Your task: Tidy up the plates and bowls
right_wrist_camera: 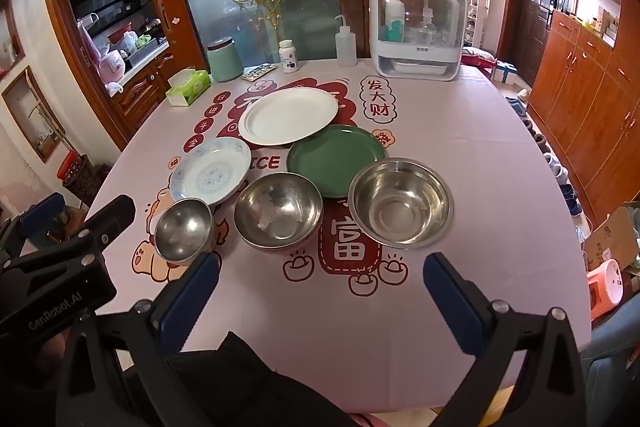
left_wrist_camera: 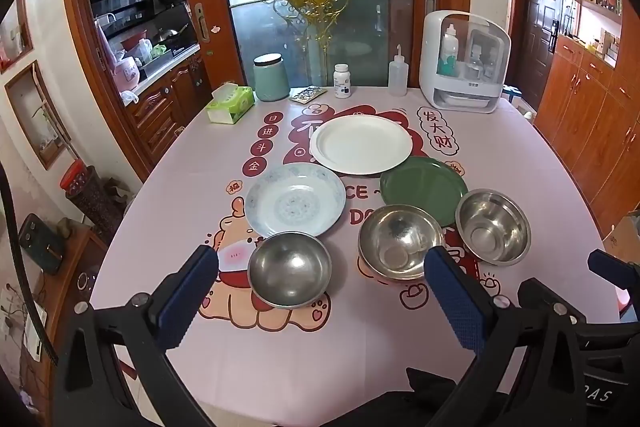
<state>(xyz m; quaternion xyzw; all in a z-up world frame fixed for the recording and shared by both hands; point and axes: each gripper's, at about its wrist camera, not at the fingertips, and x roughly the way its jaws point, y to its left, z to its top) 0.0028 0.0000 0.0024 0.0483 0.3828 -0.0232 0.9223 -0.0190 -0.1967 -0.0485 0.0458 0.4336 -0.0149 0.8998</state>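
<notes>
Three steel bowls stand in a row near the front of the pink tablecloth: a small bowl [left_wrist_camera: 290,269] [right_wrist_camera: 183,230], a middle bowl [left_wrist_camera: 400,241] [right_wrist_camera: 278,210] and a wide bowl [left_wrist_camera: 493,226] [right_wrist_camera: 401,202]. Behind them lie a patterned white dish [left_wrist_camera: 295,199] [right_wrist_camera: 211,171], a green plate [left_wrist_camera: 423,187] [right_wrist_camera: 336,159] and a large white plate [left_wrist_camera: 361,143] [right_wrist_camera: 289,115]. My left gripper [left_wrist_camera: 322,263] hovers open above the small and middle bowls. My right gripper [right_wrist_camera: 322,269] is open over bare cloth in front of the bowls. Neither holds anything.
Along the far edge stand a tissue box [left_wrist_camera: 231,103], a green canister [left_wrist_camera: 271,77], a pill bottle [left_wrist_camera: 342,80], a squeeze bottle [left_wrist_camera: 398,75] and a white storage case [left_wrist_camera: 464,61]. Wooden cabinets [right_wrist_camera: 592,87] line the right; shoes lie on the floor there.
</notes>
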